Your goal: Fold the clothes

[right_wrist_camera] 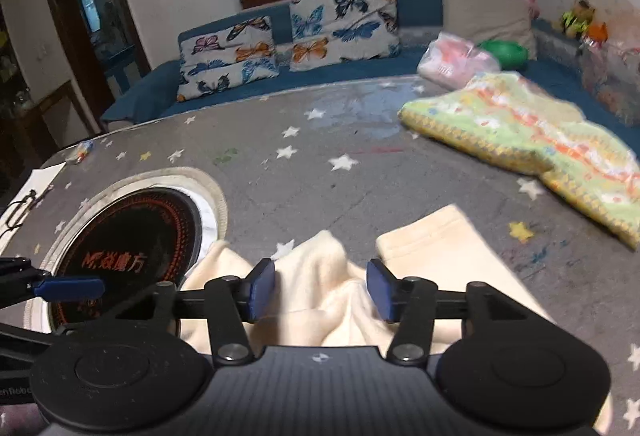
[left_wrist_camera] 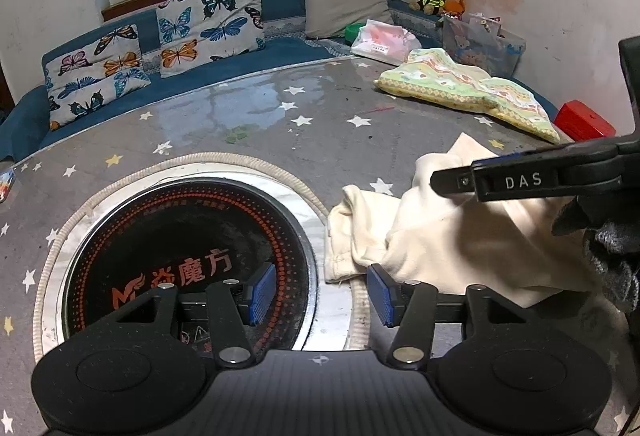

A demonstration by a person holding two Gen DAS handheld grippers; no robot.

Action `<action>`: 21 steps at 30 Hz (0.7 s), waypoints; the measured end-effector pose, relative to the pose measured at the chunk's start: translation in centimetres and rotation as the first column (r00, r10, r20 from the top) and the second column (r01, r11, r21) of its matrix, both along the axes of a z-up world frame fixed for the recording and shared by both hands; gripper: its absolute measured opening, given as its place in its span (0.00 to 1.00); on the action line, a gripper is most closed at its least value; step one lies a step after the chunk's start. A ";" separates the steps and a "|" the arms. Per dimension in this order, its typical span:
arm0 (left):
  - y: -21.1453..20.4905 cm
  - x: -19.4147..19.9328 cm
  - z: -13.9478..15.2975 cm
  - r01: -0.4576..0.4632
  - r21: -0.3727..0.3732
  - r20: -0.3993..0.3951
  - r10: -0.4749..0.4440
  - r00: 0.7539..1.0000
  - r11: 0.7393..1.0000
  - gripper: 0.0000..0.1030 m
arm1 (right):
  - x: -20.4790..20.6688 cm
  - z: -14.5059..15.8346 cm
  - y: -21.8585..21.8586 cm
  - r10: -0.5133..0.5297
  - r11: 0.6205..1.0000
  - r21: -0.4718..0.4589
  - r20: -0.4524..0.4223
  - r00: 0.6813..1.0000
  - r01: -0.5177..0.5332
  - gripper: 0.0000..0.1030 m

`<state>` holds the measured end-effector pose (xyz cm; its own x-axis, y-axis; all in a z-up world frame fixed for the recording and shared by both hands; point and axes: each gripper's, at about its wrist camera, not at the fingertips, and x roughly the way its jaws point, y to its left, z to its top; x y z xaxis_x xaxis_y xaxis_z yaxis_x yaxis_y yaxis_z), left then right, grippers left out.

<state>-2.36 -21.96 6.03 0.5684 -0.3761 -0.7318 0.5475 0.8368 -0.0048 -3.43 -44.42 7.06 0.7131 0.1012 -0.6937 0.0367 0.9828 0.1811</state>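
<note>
Cream garment [right_wrist_camera: 320, 300], rumpled on starred table [right_wrist_camera: 360, 188].
Right gripper [right_wrist_camera: 321, 290]: jaws half-open over its folds, nothing pinched. Left gripper [left_wrist_camera: 321, 292]: half-open, empty, garment's edge just right.

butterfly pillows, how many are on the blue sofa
2. One butterfly pillow leans at the left of the blue sofa; the other butterfly pillow stands beside it, nearer the plain pillow. None seems hidden.

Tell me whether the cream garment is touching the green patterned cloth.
Apart. The right wrist view shows a strip of bare star-print table cover between the cream garment and the green patterned cloth; the left wrist view shows the same gap.
</note>
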 end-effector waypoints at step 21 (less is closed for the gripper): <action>1.2 -1.4 0.8 -0.016 -0.006 0.018 0.016 1.000 1.000 0.54 | -6.8 3.2 2.3 0.097 0.995 -0.018 0.096 0.991 -0.096 0.02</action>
<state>-3.73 -20.79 6.87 0.5871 -0.3715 -0.7193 0.5343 0.8453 -0.0005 -10.21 -42.17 10.27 0.7640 0.1643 -0.6240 -0.0754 0.9831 0.1665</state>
